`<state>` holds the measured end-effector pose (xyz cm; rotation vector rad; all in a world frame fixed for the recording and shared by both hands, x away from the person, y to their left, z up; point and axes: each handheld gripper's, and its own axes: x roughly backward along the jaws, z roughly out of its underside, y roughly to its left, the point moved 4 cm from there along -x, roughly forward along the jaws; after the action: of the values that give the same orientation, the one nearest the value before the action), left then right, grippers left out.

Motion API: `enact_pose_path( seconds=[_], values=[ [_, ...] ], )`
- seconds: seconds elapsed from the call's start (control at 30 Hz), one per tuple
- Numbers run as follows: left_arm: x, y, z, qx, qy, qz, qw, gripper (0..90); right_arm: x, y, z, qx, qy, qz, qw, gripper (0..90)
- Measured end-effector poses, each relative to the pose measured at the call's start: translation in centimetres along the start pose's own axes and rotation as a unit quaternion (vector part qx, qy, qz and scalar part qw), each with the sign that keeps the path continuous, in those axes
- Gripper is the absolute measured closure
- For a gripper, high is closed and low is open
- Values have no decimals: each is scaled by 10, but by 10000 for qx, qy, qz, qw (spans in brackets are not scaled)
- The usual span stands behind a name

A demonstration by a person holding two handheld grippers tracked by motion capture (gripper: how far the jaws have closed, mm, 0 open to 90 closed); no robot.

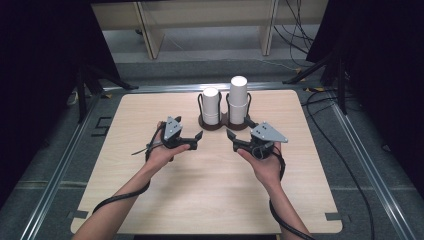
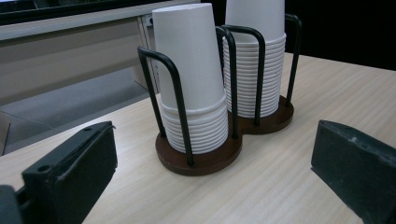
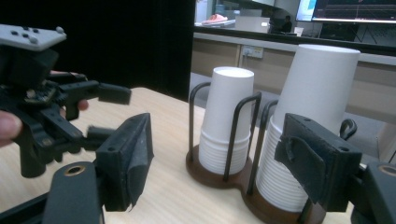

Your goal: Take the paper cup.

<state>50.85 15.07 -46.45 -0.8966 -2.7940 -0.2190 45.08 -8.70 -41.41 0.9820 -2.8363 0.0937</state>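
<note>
**A:** What do you have in front of you?

**B:** I've got both claws hovering over the table point(image 1: 150, 200), pointed at the cup holder point(image 1: 221, 123) on the far side. It's a brown double base with black wire hoops. The shorter cup stack point(image 1: 211, 105) sits in its left ring, the taller cup stack point(image 1: 238, 99) in its right ring, just beside each other.

**A:** And the left claw?

**B:** My left claw point(image 1: 196, 140) has its jaws spread wide with nothing between them. Through its own camera I see the shorter stack straight ahead, framed between the two jaws, a little way off.

**A:** The right one?

**B:** My right claw point(image 1: 236, 139) is about half open and holds nothing. It sits near the base of the taller stack without touching it. From its camera the left claw shows off to the side, clear of the holder.
</note>
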Motion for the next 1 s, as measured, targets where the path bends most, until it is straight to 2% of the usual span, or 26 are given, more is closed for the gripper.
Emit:
enact_pose_path(
  seconds=[0.1, 0.17, 0.2, 0.23, 0.27, 0.3, 0.37, 0.4, 0.57, 0.6, 0.7, 0.77, 0.8, 0.9, 0.93, 0.97, 1.0],
  values=[
    [-16, 3, -3, -50, 73, -40, 10000, 0, -12, -1, -8, 7, -9, -44, 10000, 275],
    [-20, 4, -3, -47, 80, -44, 9999, 0, -14, -1, -9, 45, -12, -50, 10000, 276],
    [-24, 5, -3, -50, 103, -52, 9999, 2, -21, -2, -13, 22, -28, -74, 10000, 281],
    [-31, 6, -2, -90, 136, -67, 9998, 2, -24, -3, -15, 128, -103, 5, 9999, 283],
    [-34, 7, -1, -115, 197, -83, 9997, 4, -27, -2, -15, 14, -50, -99, 9999, 285],
    [-37, 8, -1, -110, 215, -84, 9997, 6, -31, -2, -17, 14, -72, -88, 9999, 286],
    [-40, 9, 0, -103, 247, -111, 9996, 6, -34, -3, -18, 101, -74, -59, 9999, 287],
    [-44, 10, 1, -78, 262, -127, 9995, 6, -41, -1, -19, 19, -46, -152, 9999, 290],
    [-53, 13, 2, -136, 326, -203, 9992, 5, -55, -3, -21, -2, -28, -140, 9999, 298],
    [-56, 15, 1, -289, 294, -184, 9990, 5, -55, -3, -21, -2, -28, -140, 9999, 298],
    [-65, 16, 2, -293, 359, -172, 9988, 6, -66, -5, -26, -33, -78, -179, 9998, 308],
    [-68, 16, 3, -302, 389, -175, 9986, 10, -68, -6, -26, -85, -65, -190, 9998, 311],
    [-69, 15, 5, -189, 483, -202, 9984, 12, -75, -8, -27, -132, -6, -126, 9998, 319],
    [-75, 17, 6, -211, 543, -172, 9982, 22, -80, -10, -27, -160, 30, -98, 9998, 329],
    [-77, 19, 5, -332, 461, -83, 9984, 49, -88, -12, -28, -104, 35, -96, 9999, 339],
    [-78, 19, 6, -285, 480, -43, 9984, 49, -88, -12, -28, -104, 35, -96, 9999, 339],
    [-79, 18, 8, -127, 553, -54, 9984, 49, -90, -13, -29, -74, 31, -64, 9999, 346]
  ],
)
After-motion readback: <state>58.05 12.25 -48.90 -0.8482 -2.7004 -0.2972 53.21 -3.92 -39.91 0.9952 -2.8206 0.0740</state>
